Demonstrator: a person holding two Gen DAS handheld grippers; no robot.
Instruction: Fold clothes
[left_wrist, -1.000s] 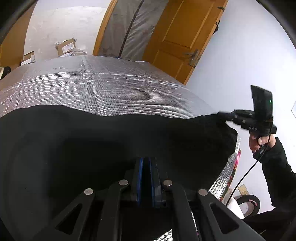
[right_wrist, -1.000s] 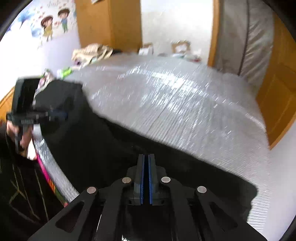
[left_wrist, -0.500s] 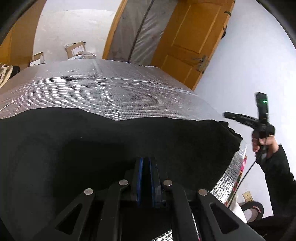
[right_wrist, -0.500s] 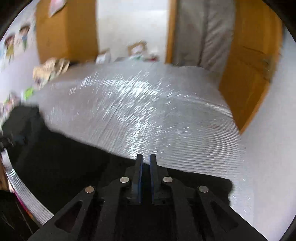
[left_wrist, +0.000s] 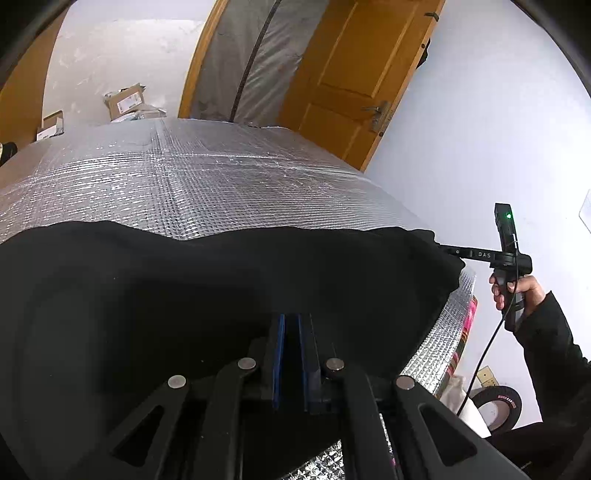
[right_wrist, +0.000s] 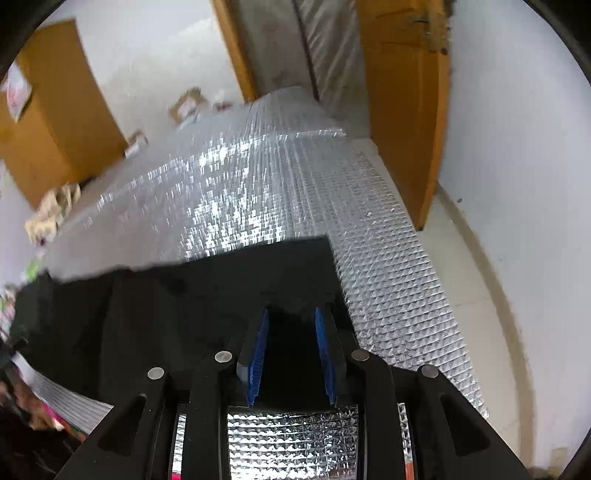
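- the black garment (left_wrist: 207, 295) lies spread across the near part of the silver quilted cover (left_wrist: 207, 173), its far edge running across the bed from side to side.
- the left gripper (left_wrist: 293, 325) has its blue pads almost pressed together, with black cloth lying in the thin gap and all around the fingertips; it is pinching the garment's near edge.
- in the right wrist view the garment's corner (right_wrist: 310, 254) lies flat, just ahead of the right gripper (right_wrist: 291, 325).
- the right gripper's jaws are opening; its blue pads stand apart, dark cloth lies between them, and neither pad presses on it.
- seen from the left wrist, the right hand (left_wrist: 517, 291) holds its gripper at the garment's right end, by the bed's edge.
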